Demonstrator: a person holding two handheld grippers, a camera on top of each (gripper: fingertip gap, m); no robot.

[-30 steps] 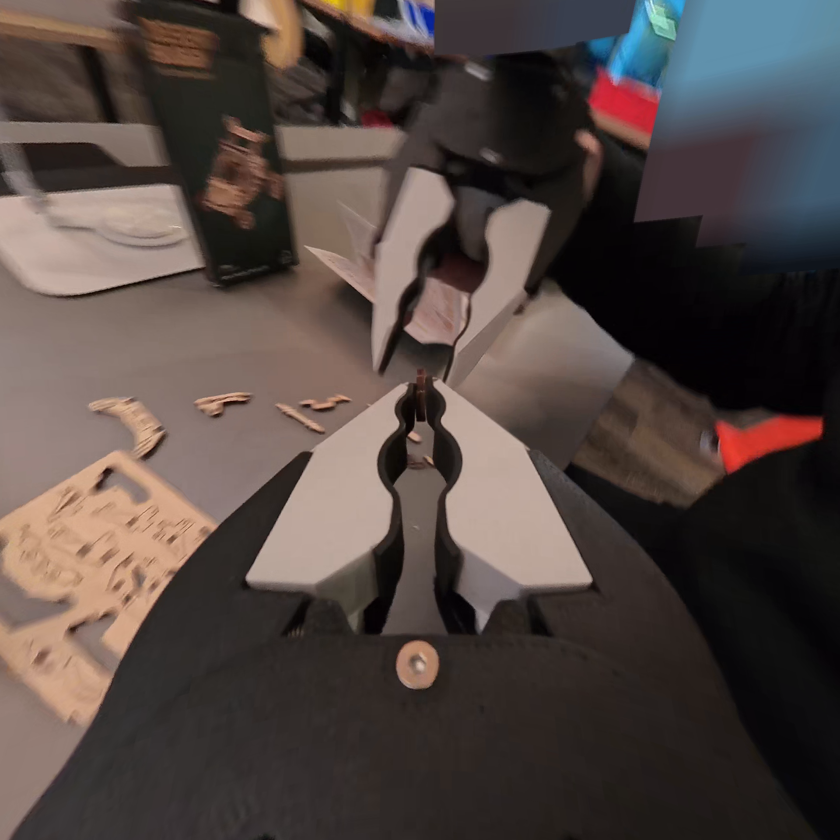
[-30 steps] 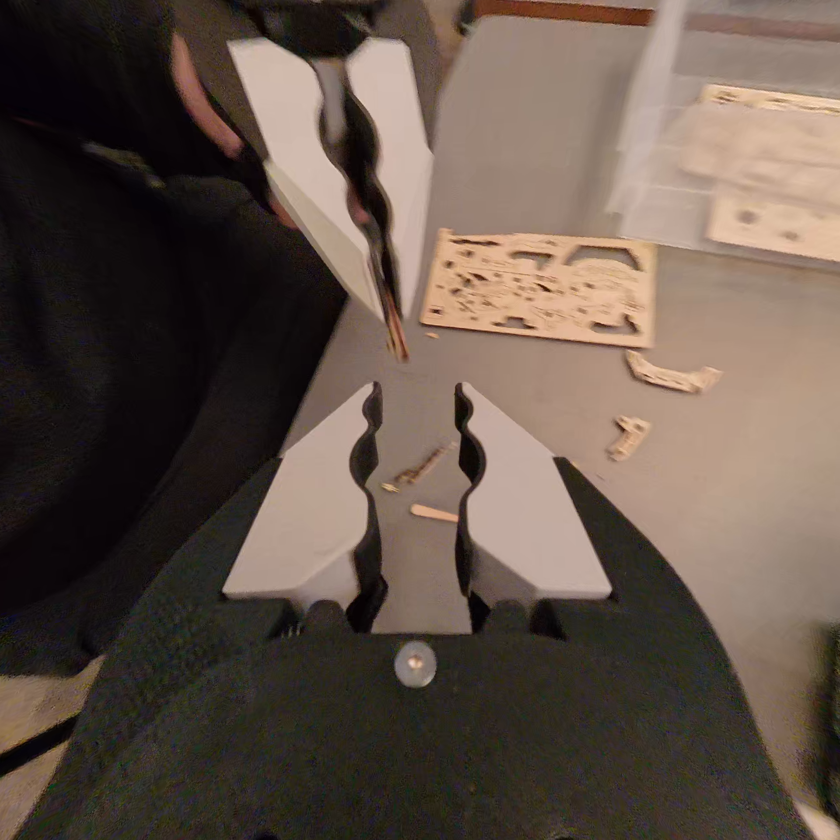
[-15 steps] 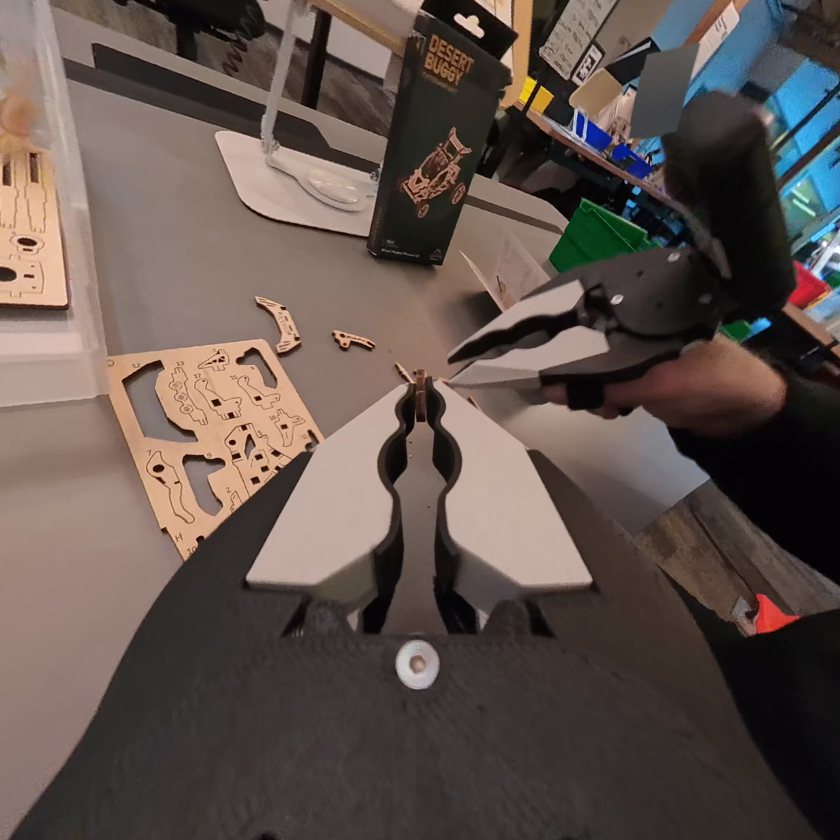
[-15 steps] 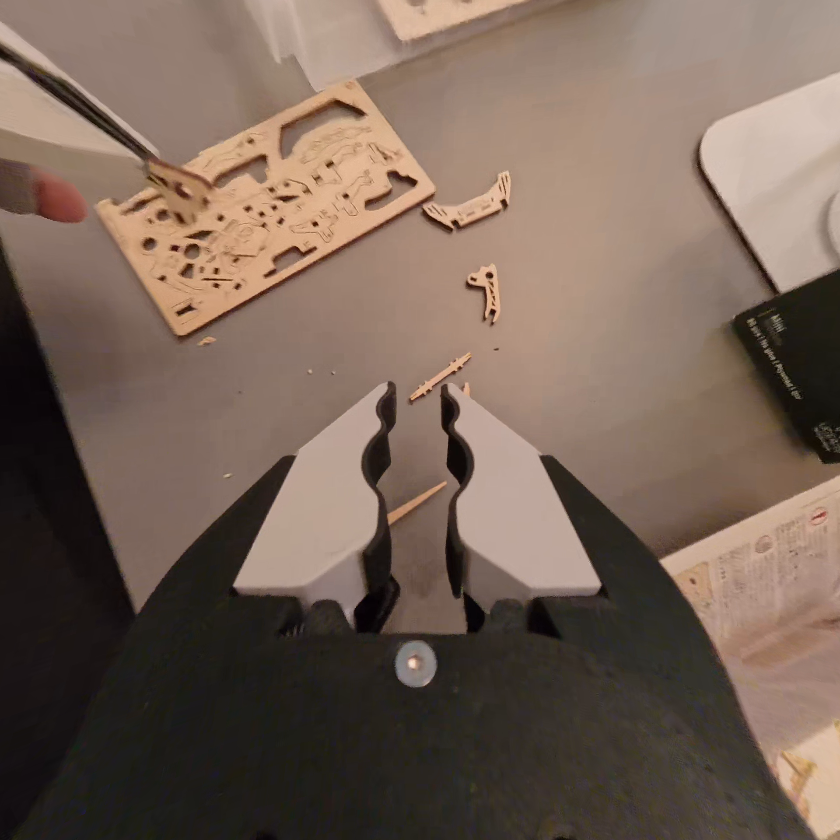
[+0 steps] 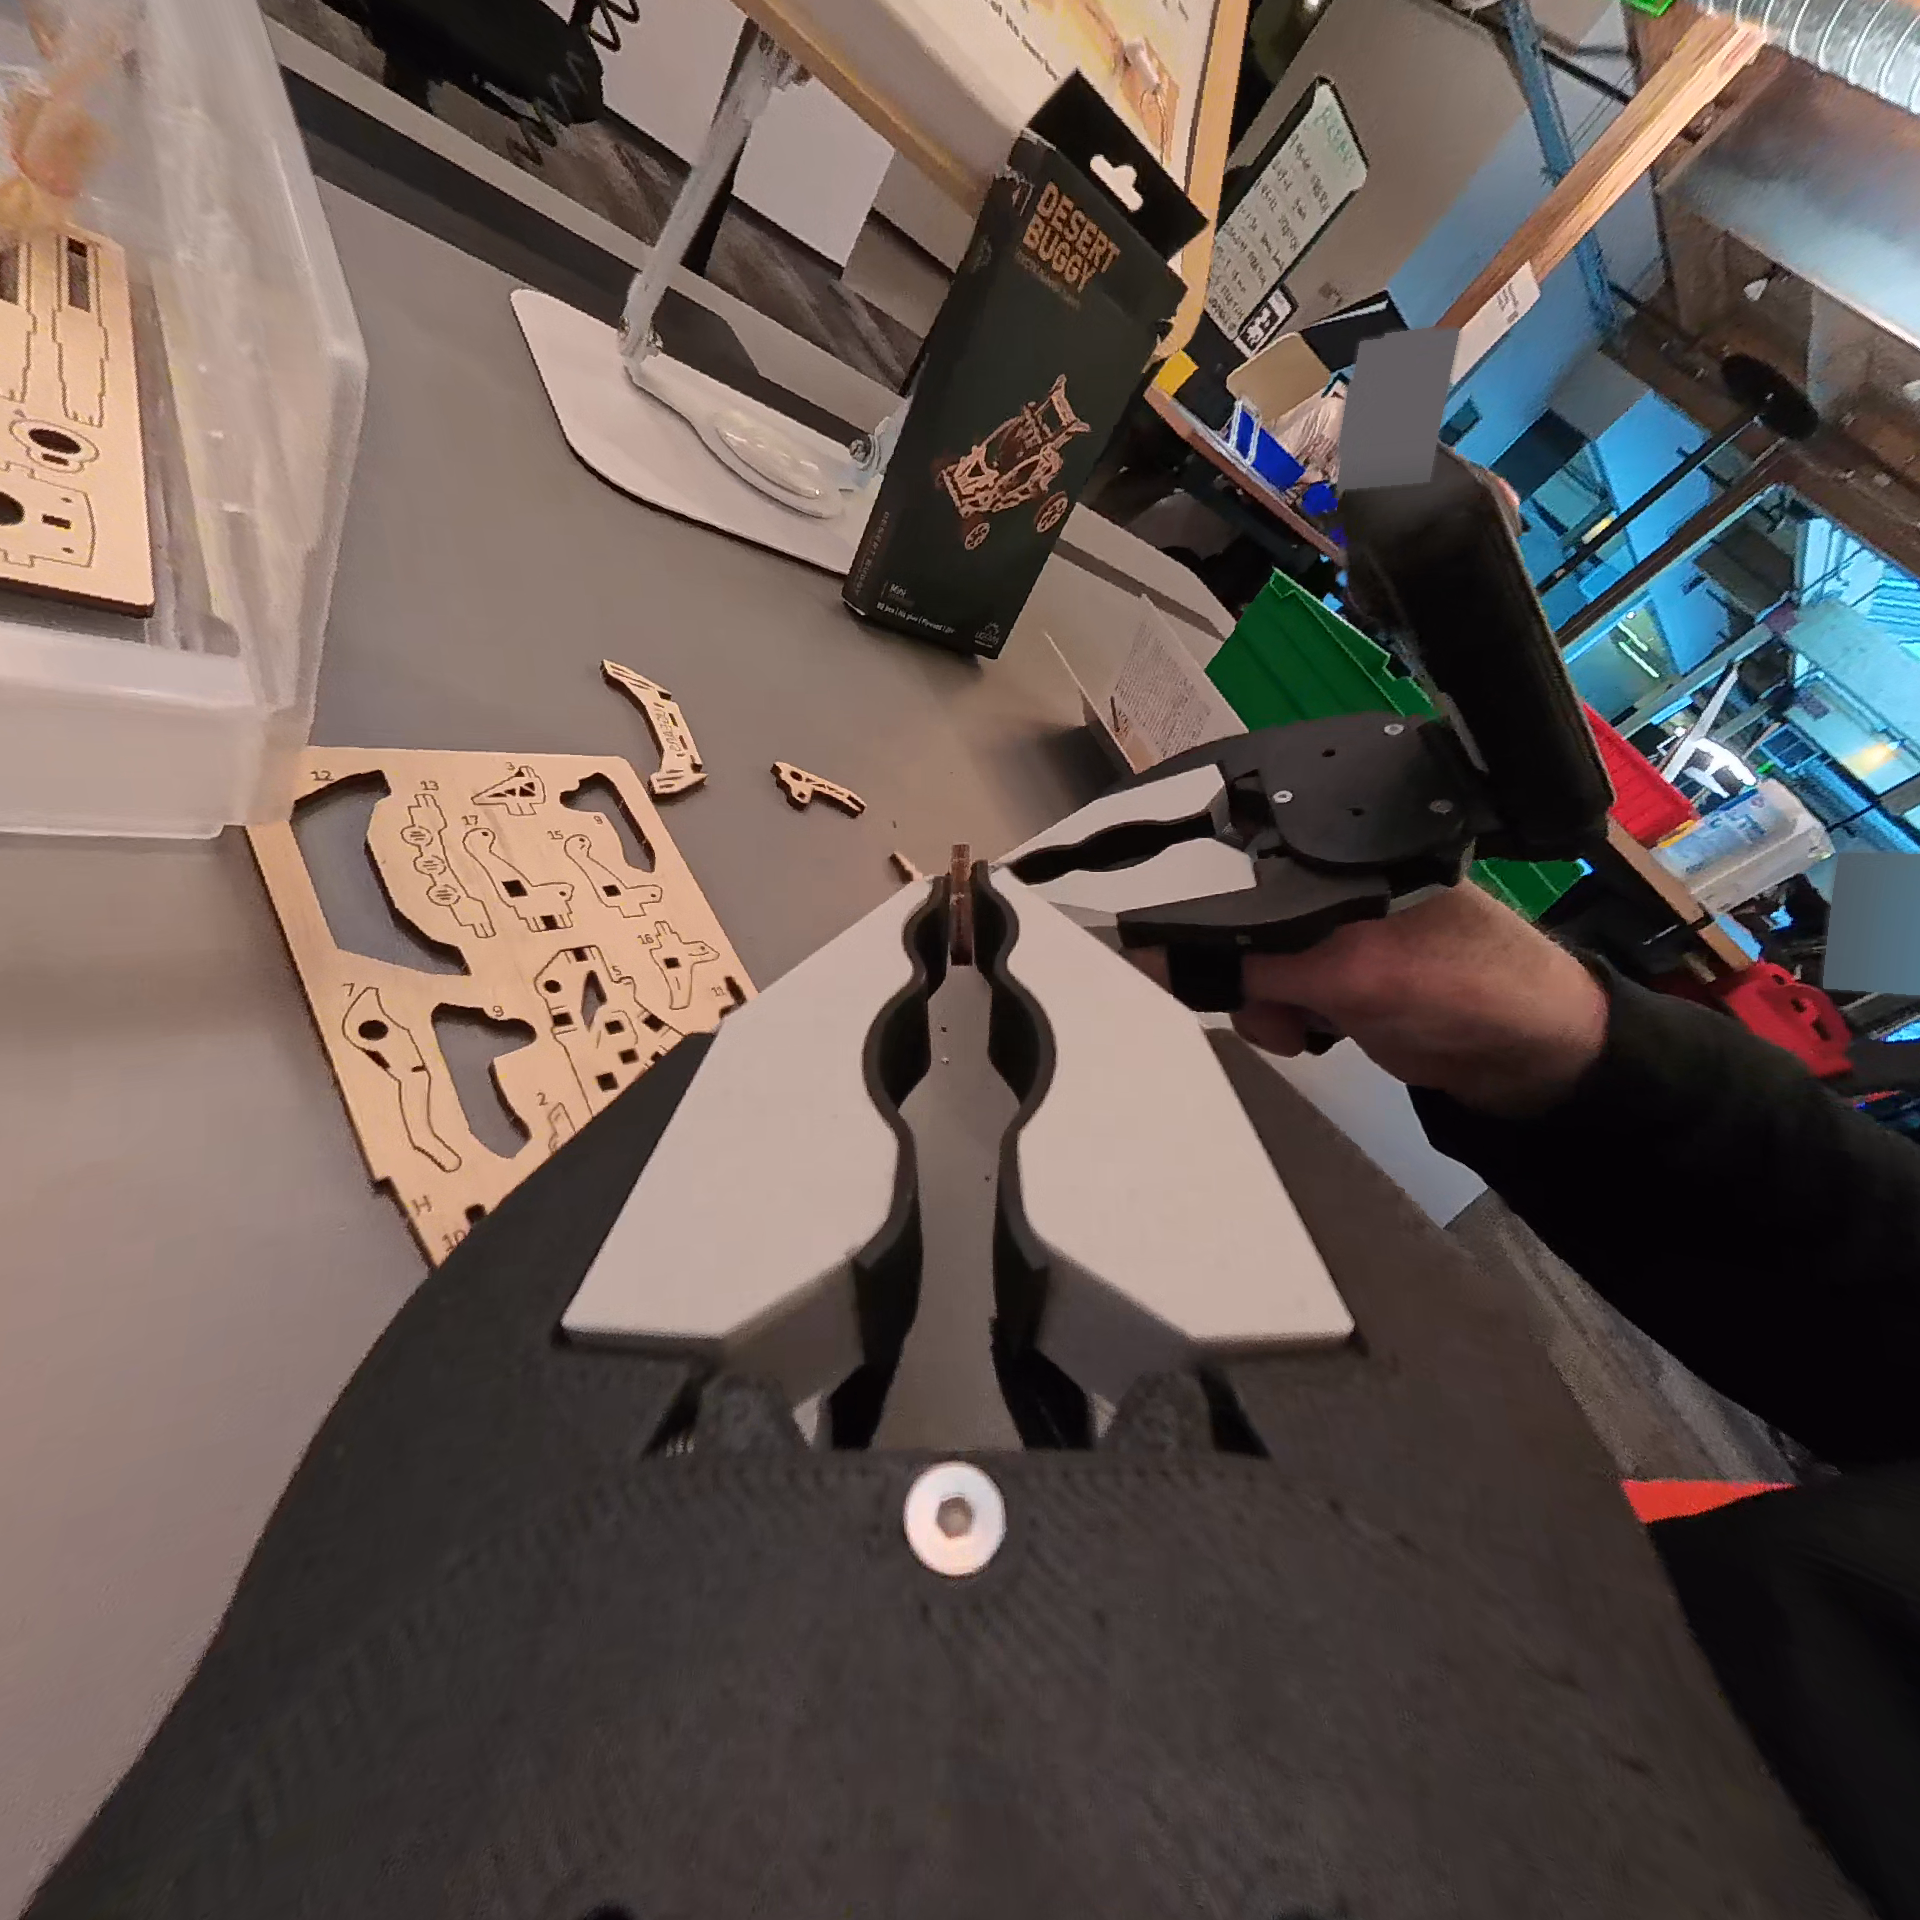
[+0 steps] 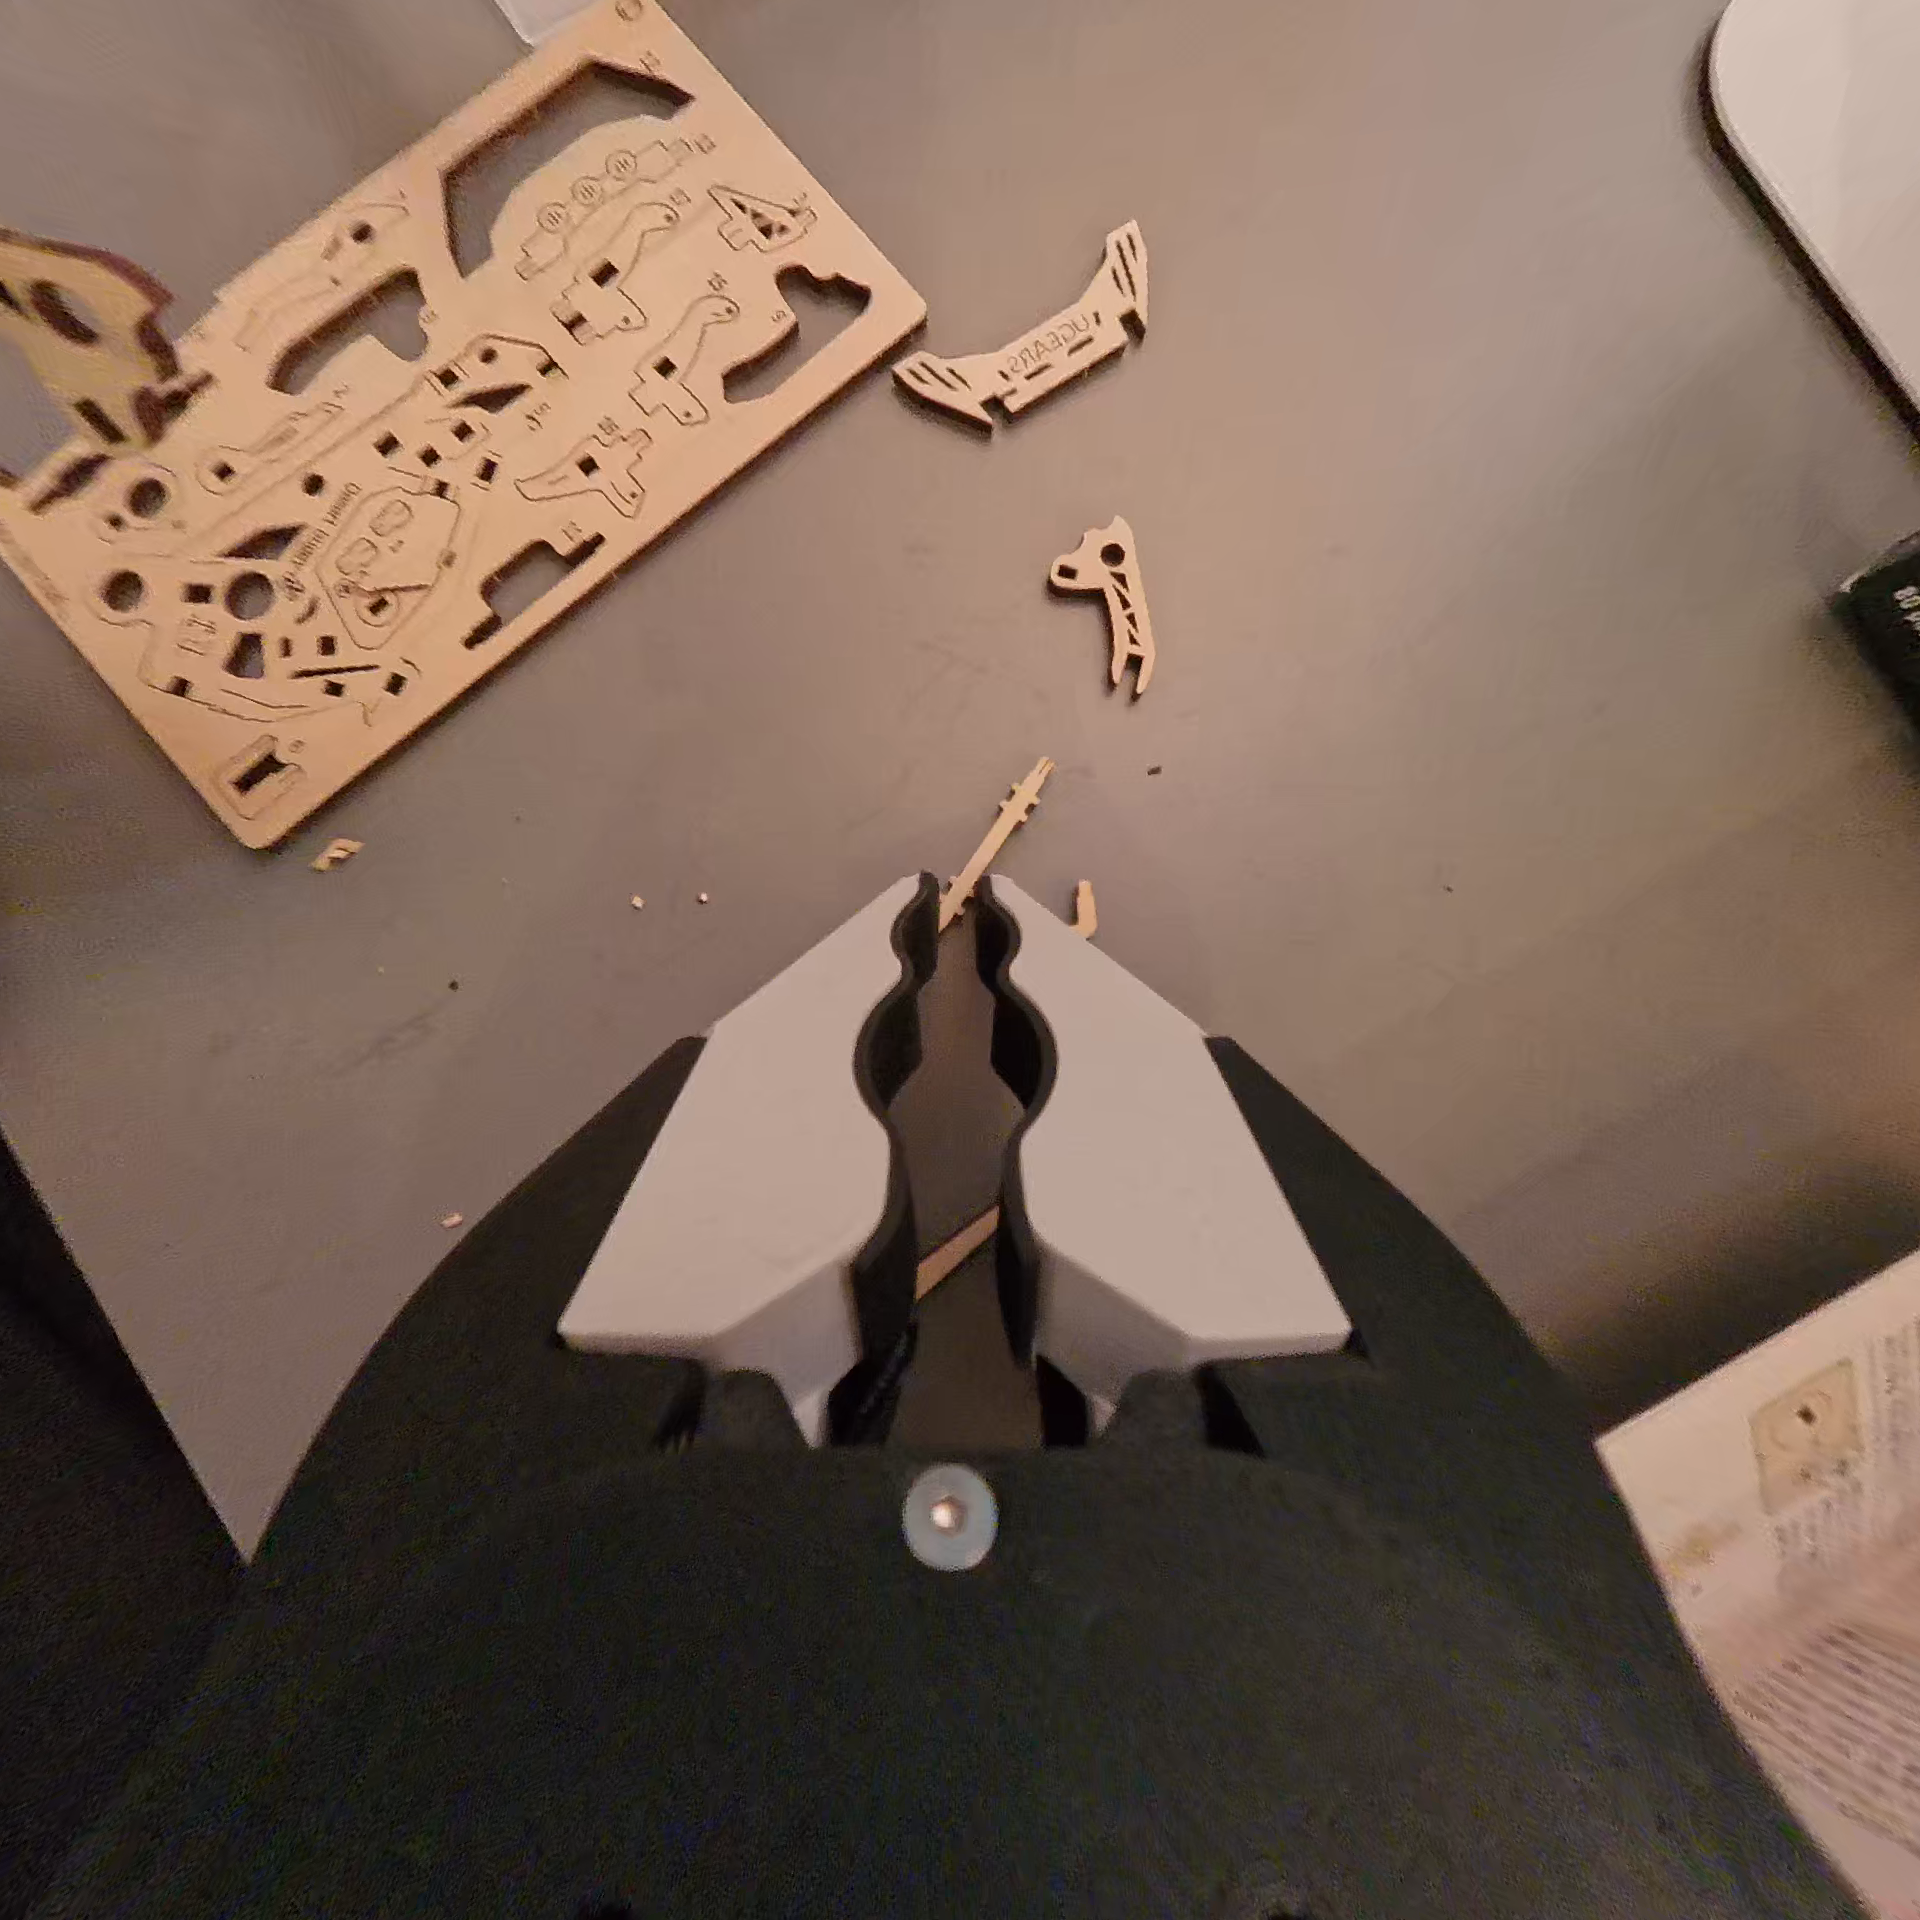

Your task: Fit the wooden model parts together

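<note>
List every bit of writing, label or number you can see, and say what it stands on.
I won't quote any writing, so each line names only what bears it.
Dark box, standing on the table: large title, small print at its foot.
Wooden sheet: engraved part numbers.
Curved wooden part: engraved lettering.
Leaflet: print too small to read.
Whiteboard, in the background: handwriting too small to read.
</note>
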